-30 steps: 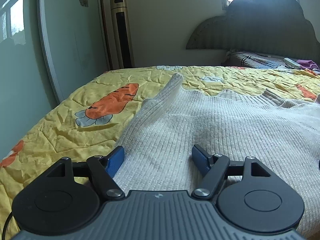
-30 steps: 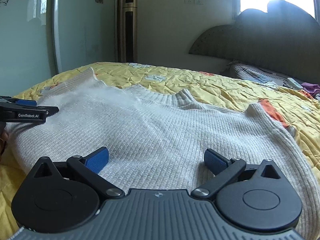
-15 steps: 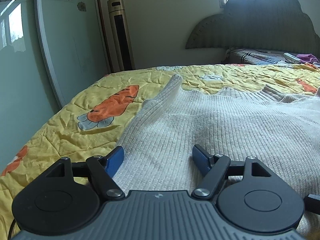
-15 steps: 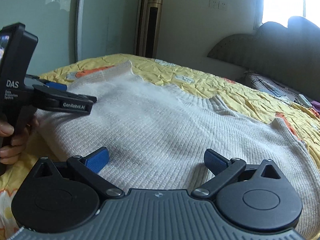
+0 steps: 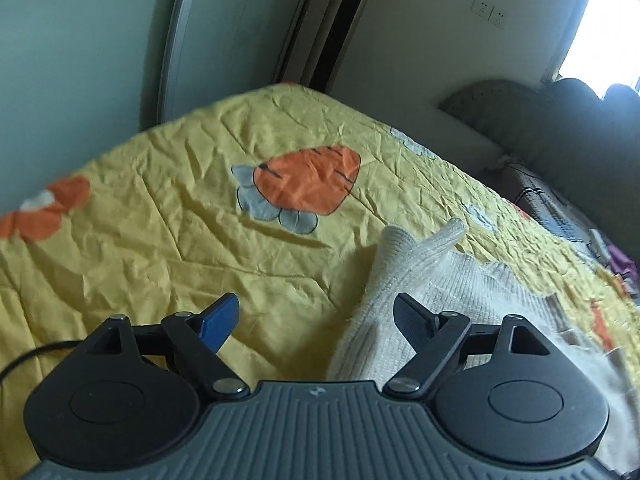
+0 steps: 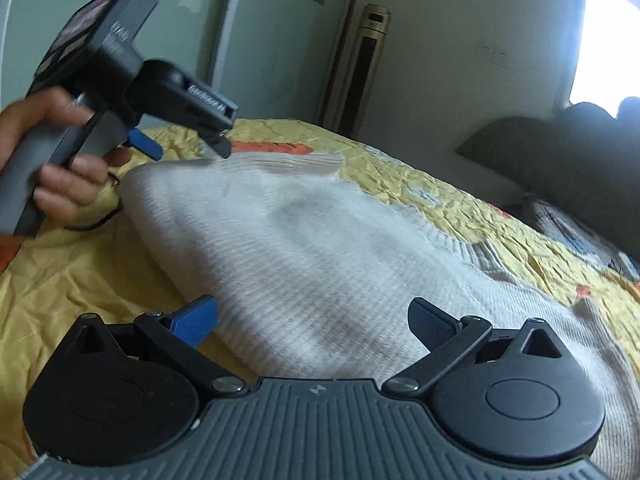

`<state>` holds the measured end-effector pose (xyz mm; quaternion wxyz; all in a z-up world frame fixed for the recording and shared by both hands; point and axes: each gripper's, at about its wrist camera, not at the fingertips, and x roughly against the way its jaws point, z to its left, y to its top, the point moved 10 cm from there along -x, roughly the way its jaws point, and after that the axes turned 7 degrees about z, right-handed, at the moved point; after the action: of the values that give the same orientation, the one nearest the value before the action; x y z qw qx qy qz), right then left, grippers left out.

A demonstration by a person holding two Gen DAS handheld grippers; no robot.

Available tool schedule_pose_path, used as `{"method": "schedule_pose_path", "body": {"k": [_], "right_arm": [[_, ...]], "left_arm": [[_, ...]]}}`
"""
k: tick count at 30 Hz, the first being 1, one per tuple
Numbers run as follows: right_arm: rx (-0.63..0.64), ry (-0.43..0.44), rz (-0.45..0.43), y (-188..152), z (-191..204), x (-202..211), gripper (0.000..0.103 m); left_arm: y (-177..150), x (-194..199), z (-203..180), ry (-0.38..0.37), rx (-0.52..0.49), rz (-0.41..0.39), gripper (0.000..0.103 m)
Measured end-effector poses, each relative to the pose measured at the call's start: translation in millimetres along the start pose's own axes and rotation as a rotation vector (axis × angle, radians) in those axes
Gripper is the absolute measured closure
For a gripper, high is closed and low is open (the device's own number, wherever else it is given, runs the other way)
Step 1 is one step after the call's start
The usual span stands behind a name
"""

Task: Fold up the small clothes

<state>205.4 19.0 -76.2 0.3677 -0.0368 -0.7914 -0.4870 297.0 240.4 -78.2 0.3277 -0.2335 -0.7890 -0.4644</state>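
The cream ribbed knitted sweater (image 6: 320, 248) lies spread on the yellow quilted bedspread with orange carrot prints (image 5: 160, 216), and serves as the landmark here. Left of the sweater in the right wrist view, a hand (image 6: 60, 160) grips the handle of the black left gripper (image 6: 188, 146); its body is blurred, and its top corner is cut off by the frame edge. Its fingertips hang just above the sweater's far left edge, with nothing pinched. In the left wrist view the left gripper (image 5: 316, 316) has its jaws opening, already wide apart: the blue left pad (image 5: 220, 320) is over bare bedspread left of the sweater, the right pad over the sweater's raised sleeve; neither presses cloth. The sweater's near hem is hidden behind both gripper bodies.

Nearer the camera, the right gripper (image 6: 312, 320) is spread wide over the sweater's near part, holding nothing; whether its pads brush the knit is unclear. Behind the sweater, a tall gold and black tower appliance (image 6: 360, 72) stands by the wall. Right of the sweater, the dark grey padded headboard (image 6: 560, 152) is dim and partly cut off.
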Motion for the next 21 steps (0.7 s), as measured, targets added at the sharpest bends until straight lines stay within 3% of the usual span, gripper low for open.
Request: {"method": "schedule_pose_path", "body": {"k": [2, 7, 10, 13, 17, 21], "right_arm": [[0.089, -0.024, -0.006, 3.6, 16.7, 0.1, 0.001], [0.254, -0.108, -0.016, 10.4, 44.4, -5.7, 0.001], [0.306, -0.143, -0.004, 13.9, 56.3, -14.2, 0.001], [0.353, -0.185, -0.007, 20.9, 67.2, -24.2, 0.001], [0.389, -0.232, -0.027, 36.8, 79.6, -37.8, 0.001], [0.376, -0.239, -0.030, 54.0, 85.0, -53.6, 0.002]], "left_arm": [[1.1, -5.2, -3.9, -0.038, -0.032, 0.060, 0.018], [2.5, -17.4, -37.9, -0.039, -0.289, 0.171, 0.018], [4.0, -31.6, -53.2, -0.059, -0.378, 0.239, 0.018], [10.1, -53.0, -58.6, -0.084, -0.385, 0.306, 0.018], [17.3, -81.8, -58.5, -0.157, -0.321, 0.404, 0.018], [31.8, -96.0, -59.4, -0.224, -0.246, 0.418, 0.018]]}}
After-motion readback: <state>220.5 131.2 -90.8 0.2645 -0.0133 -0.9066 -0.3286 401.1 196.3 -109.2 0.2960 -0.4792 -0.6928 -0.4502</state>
